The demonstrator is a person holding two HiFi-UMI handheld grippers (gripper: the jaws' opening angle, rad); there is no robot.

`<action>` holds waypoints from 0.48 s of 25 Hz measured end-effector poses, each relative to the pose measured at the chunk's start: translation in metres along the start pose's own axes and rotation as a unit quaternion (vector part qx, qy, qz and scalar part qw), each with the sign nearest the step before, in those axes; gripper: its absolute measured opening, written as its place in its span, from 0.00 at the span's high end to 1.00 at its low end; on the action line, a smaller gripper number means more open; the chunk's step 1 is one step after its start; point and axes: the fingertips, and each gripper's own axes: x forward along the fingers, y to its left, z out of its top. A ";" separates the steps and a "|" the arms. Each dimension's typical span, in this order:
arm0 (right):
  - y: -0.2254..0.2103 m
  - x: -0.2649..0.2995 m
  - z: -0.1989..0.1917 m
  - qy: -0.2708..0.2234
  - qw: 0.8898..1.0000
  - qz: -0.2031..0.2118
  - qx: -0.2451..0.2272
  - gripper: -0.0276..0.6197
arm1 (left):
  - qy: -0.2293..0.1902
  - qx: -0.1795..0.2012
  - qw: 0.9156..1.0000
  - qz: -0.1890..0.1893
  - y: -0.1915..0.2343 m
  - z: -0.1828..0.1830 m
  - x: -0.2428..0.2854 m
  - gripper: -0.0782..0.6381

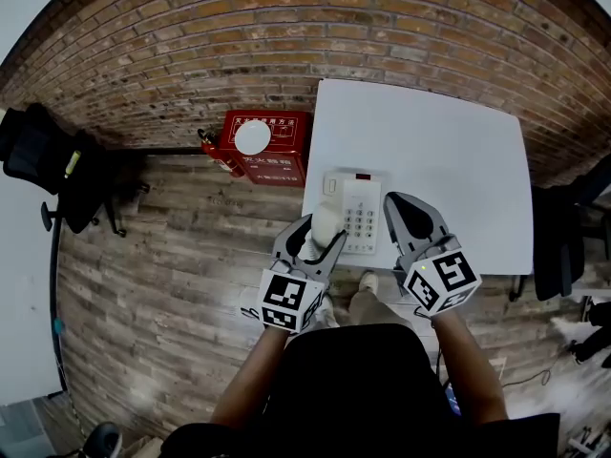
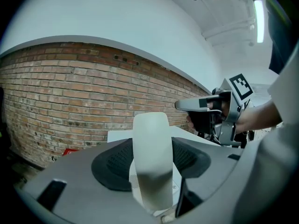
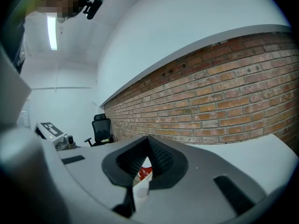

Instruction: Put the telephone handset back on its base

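Handset (image 1: 327, 219) gripped mid-body by left gripper (image 1: 321, 233), just beside base (image 1: 363, 216) on table (image 1: 439, 151); right gripper (image 1: 410, 216) closed, empty. Likely light, rigid, slippery plastic: middle hold suits.

We see a brick wall (image 1: 286, 27) at twelve o'clock, wood-plank floor (image 1: 162, 256) at eight, a white table (image 1: 449, 151) at one and a black office chair (image 1: 57, 170) at nine o'clock.
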 end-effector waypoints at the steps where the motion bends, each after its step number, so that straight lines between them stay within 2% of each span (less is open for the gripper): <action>1: -0.001 0.001 0.001 0.001 1.000 0.002 0.000 0.94 | 0.005 -0.002 1.000 0.001 0.000 -0.002 0.002 0.54; 12: -0.019 0.009 0.000 0.006 1.000 0.019 0.001 0.94 | 0.037 0.007 0.999 0.028 0.008 -0.025 0.025 0.54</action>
